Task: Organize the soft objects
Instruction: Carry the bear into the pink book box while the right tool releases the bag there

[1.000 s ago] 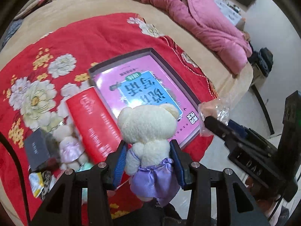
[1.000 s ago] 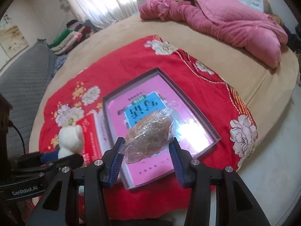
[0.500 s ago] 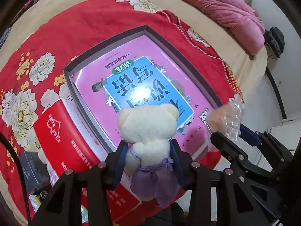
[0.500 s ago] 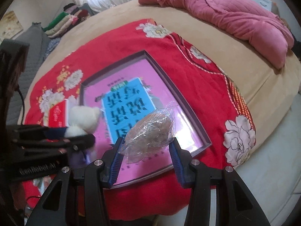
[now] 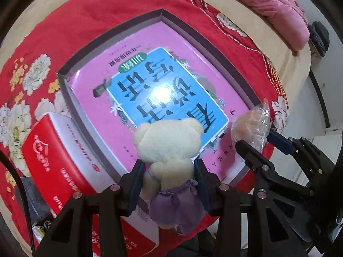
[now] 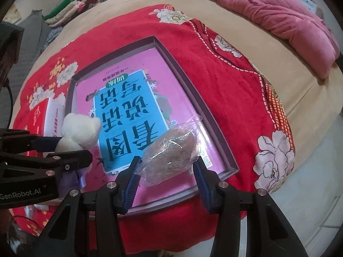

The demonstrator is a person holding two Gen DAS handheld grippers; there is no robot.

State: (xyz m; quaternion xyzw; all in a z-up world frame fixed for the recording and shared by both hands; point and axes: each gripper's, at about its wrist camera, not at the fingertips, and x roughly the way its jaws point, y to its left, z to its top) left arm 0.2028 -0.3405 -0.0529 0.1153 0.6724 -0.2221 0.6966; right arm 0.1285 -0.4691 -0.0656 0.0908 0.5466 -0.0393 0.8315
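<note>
You have one soft thing in each hand, and both now hang over the shallow purple-walled cardboard box (image 5: 90,49) whose floor is a pink and blue printed sheet. Your left gripper (image 5: 168,187) is part-way open with its blue pads pressed on the body of the cream plush bear in a lilac dress (image 5: 169,150), head forward, over the box's near end; its jaws have just eased a little wider, with the bear between them. Your right gripper (image 6: 167,177) is likewise half open and squeezing the brownish soft lump wrapped in clear crinkled plastic (image 6: 171,152), which hangs over the near right corner of the box. To do this step well, I would lower both until the bear and the lump rest on the box floor before letting go, keep the two grippers apart so the fingers do not knock, and set the pieces side by side inside the wall, not on the rim. Release slowly, since the plastic may cling to a pad. Count what is here: two grippers, one bear held, one wrapped lump, one box, one red and white carton (image 5: 55,158) just beside the box's left wall, one red flowered blanket (image 6: 225,81) under it all, and one pink quilt (image 6: 278,15) bunched well away at the far side of the bed.
</note>
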